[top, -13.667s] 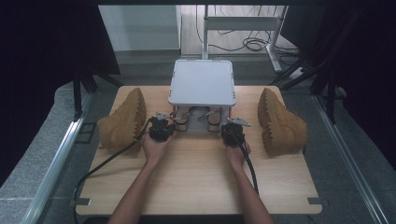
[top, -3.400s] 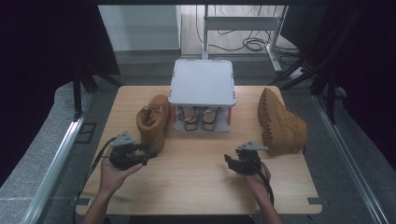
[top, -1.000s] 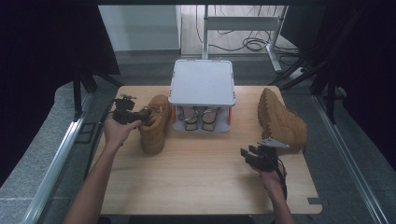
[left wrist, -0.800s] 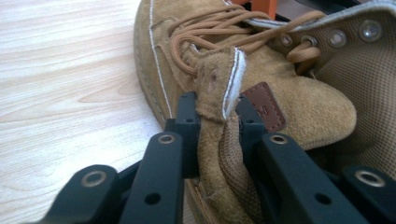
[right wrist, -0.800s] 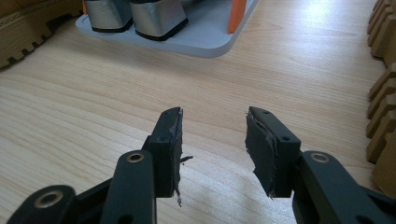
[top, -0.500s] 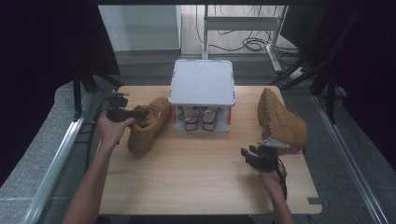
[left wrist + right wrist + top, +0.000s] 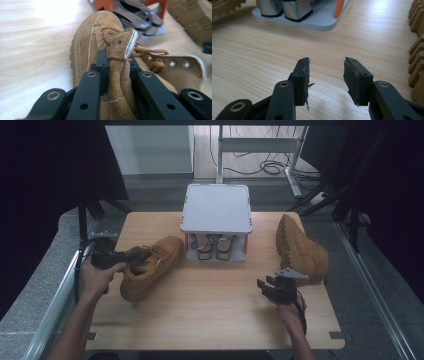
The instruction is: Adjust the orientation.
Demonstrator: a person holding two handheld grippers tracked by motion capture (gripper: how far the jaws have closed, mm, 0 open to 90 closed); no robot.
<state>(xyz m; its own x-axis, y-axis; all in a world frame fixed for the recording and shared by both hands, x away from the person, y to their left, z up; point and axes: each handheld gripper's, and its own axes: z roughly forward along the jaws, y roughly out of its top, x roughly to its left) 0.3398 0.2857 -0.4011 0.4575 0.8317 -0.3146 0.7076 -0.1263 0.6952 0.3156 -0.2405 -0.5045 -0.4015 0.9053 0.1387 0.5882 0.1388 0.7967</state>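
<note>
High view, boot (image 7: 150,267) toe toward rack (image 7: 216,209)

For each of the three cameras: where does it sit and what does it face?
High view: above the person's side, facing forward and down on the table; both forearms show.
Left gripper view: on the left hand-held gripper, jaws shut on the left boot.
Right gripper view: on the right hand-held gripper, jaws open over bare wood.
Shared: the grey shoe rack.

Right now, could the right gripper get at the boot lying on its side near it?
Probably yes. The right gripper has its jaws open with nothing between them, and the boot lies just beyond it on bare table, sole toward it, with nothing between the two.
</note>
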